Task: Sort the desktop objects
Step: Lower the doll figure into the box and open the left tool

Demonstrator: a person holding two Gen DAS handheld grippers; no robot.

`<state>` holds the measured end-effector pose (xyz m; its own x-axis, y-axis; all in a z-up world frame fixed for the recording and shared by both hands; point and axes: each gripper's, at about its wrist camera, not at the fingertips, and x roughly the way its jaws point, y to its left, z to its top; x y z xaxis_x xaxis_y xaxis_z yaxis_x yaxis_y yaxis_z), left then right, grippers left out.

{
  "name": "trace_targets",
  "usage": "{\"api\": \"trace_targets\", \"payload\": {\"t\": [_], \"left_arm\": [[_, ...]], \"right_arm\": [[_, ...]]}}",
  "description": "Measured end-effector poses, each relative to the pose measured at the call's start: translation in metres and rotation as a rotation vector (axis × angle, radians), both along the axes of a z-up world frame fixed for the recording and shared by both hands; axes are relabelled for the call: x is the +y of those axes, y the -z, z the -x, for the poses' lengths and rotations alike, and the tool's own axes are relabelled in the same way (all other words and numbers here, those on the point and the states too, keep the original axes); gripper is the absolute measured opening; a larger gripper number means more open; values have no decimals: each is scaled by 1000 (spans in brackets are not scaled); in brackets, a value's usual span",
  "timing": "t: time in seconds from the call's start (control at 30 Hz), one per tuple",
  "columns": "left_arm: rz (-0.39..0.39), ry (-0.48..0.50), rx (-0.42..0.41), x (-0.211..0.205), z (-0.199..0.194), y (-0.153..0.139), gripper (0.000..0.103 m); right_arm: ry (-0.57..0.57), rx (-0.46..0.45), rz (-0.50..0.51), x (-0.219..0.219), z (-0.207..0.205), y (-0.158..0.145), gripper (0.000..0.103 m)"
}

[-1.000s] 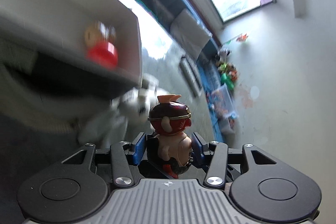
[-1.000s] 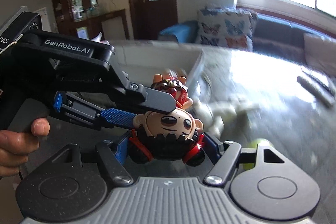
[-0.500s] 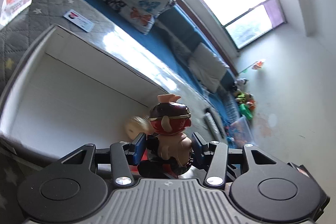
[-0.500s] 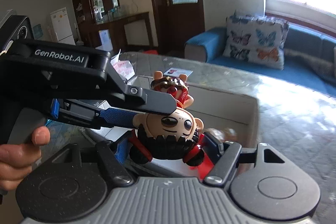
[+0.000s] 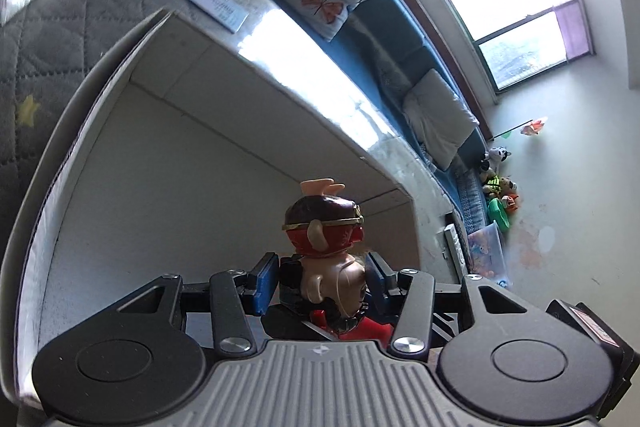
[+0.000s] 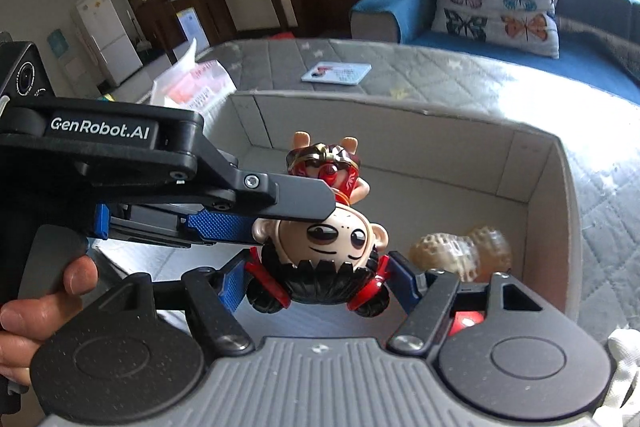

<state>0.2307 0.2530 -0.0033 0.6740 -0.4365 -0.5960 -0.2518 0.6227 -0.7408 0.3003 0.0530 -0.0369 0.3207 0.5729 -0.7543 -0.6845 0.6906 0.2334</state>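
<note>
My left gripper (image 5: 322,277) is shut on a monkey figurine with a red mask and gold headband (image 5: 326,247); it also shows in the right wrist view (image 6: 326,167). It hangs over the open white cardboard box (image 5: 192,163). My right gripper (image 6: 318,281) is shut on a round-faced figurine with a black spiky collar (image 6: 320,251), held upside down over the same box (image 6: 552,211). The left gripper's fingers (image 6: 224,225) cross just above it. A peanut-shaped toy (image 6: 460,251) and something red (image 6: 464,319) lie in the box.
The box sits on a grey quilted cover with stars (image 6: 420,75). A card (image 6: 336,73) and a plastic-wrapped packet (image 6: 196,83) lie beyond the box. A blue sofa with a butterfly cushion (image 6: 496,3) stands behind. A white cloth (image 6: 624,363) is at the right edge.
Both grippers have swung with their figurines from beside the box to above its open inside. The box's interior now fills both views. Both grips are unchanged.
</note>
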Motion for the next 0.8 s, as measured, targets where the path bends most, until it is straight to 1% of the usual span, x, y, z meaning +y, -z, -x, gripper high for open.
{"api": "trace_targets", "payload": {"t": [0.07,0.13,0.2,0.4,0.53,0.7,0.8], "left_arm": [[12,-2,14,2,-2,5,50],[6,-4,27,3,-4,7,48],[1,2,44,2,-6,10,48],[-23,5,44,0,-6,9,48],[-53,1,37,-3,-4,3,48],[-117,-5,13,-7,0,-9,48],[-167,-1,-15,-15,6,-20,47]], "right_arm": [[3,1,16,2,0,3,72],[9,-4,35,3,2,6,72],[11,-8,50,5,0,9,72],[3,-11,66,7,3,11,72],[4,-12,56,4,4,8,73],[11,-26,32,-4,9,0,73],[9,-45,8,-11,16,-8,73]]}}
